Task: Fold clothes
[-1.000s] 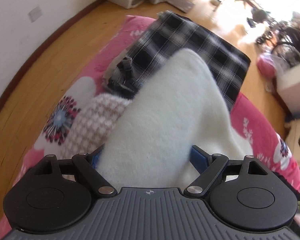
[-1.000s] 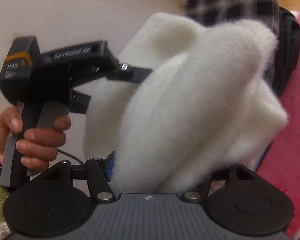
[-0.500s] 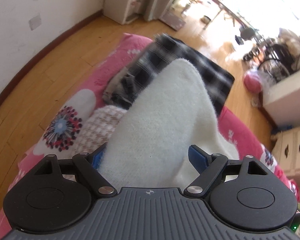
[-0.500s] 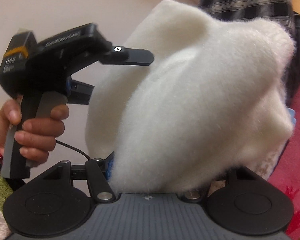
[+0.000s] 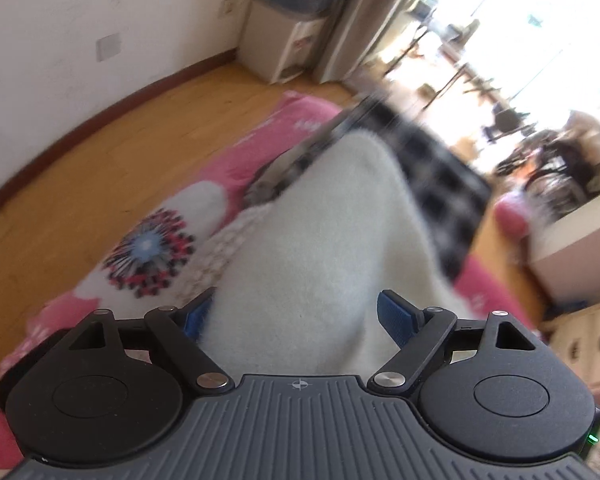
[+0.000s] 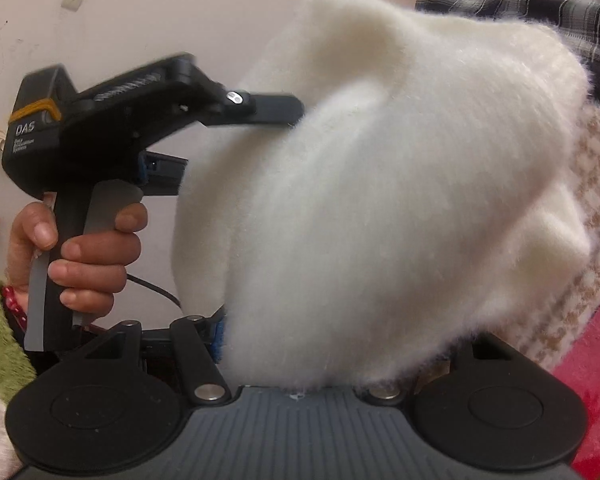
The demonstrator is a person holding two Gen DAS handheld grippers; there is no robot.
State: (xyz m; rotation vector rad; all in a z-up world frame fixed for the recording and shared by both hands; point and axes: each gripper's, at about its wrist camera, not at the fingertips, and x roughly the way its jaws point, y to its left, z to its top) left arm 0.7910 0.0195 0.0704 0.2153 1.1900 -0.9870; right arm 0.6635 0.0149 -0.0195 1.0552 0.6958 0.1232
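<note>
A white fluffy garment (image 5: 316, 248) hangs bunched in the air between my two grippers. My left gripper (image 5: 300, 304) is shut on one part of it, and the cloth fills the space between the blue pads (image 5: 396, 312). In the right wrist view the same left gripper (image 6: 236, 140) comes in from the left in a person's hand (image 6: 88, 248), its fingers sunk into the white garment (image 6: 380, 184). My right gripper (image 6: 332, 344) is shut on the garment's near part; its right finger is hidden under the fluff.
Below lies a pink flowered bed cover (image 5: 260, 140) with a black-and-white plaid garment (image 5: 440, 168) and a beige houndstooth garment (image 5: 236, 240) on it. Wooden floor (image 5: 80, 168), a white appliance (image 5: 284, 44) and a cabinet (image 5: 572, 248) surround the bed. Green fuzzy cloth (image 6: 0, 340) sits at the lower left.
Both grippers have travelled with the white garment still in them. The left view has swung up towards the room and blurred. In the right view the garment now spreads wider.
</note>
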